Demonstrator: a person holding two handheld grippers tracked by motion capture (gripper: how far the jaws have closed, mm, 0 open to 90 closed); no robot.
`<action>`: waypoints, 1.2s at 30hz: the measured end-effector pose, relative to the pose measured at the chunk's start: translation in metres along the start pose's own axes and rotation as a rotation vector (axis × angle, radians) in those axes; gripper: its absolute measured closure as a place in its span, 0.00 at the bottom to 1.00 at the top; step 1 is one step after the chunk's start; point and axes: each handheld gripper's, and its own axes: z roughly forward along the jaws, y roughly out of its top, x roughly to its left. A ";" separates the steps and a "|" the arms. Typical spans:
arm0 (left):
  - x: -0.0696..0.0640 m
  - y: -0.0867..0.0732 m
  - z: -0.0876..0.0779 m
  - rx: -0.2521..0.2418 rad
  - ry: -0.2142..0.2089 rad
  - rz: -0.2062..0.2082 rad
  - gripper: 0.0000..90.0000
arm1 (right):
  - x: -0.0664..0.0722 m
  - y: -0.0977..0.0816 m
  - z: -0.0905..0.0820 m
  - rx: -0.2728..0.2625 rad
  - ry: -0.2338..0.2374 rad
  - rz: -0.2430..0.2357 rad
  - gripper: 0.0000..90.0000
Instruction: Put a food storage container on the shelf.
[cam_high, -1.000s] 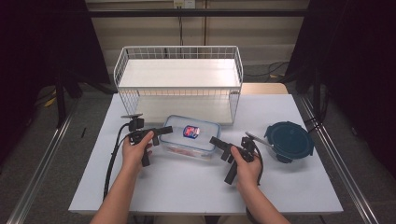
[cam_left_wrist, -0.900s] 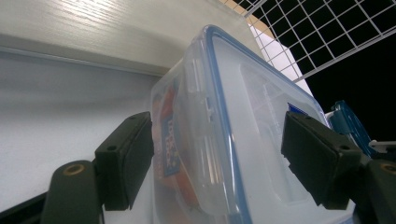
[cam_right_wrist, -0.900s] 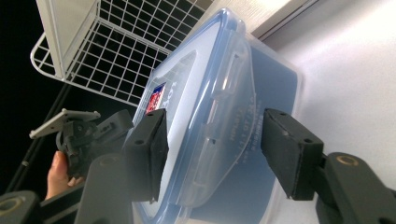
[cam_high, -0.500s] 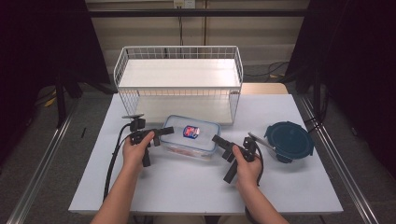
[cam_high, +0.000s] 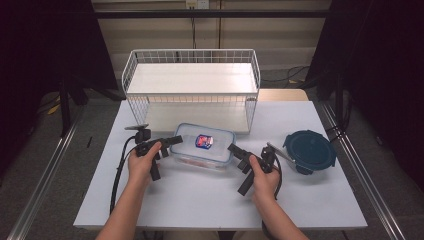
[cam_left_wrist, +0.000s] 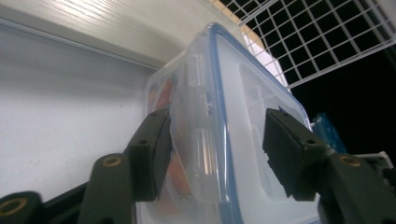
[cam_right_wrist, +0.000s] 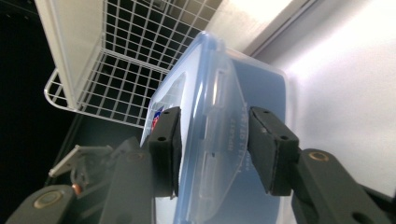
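Sitting near the middle of the white surface (cam_high: 210, 200), just in front of the white wire rack (cam_high: 192, 82), a clear rectangular plastic food container with a blue-rimmed snap lid (cam_high: 202, 146) is bracketed at its two short ends. The left gripper (cam_left_wrist: 217, 154) has just been closing, one pad against the container wall and the other apart from the lid. The right gripper (cam_right_wrist: 212, 149) has also been closing over the opposite end flap, one pad touching, the other just clear. A level lift would be best served if both ends were clamped evenly before raising. A round dark-teal lidded container (cam_high: 310, 151) stands near the right edge.
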 end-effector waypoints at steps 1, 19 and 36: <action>0.001 0.000 -0.001 -0.005 -0.005 -0.006 0.51 | 0.000 0.000 0.000 -0.003 0.007 0.000 0.64; -0.002 -0.003 -0.018 -0.069 -0.096 -0.064 0.60 | 0.005 0.007 -0.001 -0.036 0.088 -0.008 0.66; -0.030 0.004 -0.049 -0.199 -0.160 -0.035 0.63 | 0.039 0.020 -0.003 -0.084 0.189 -0.040 0.66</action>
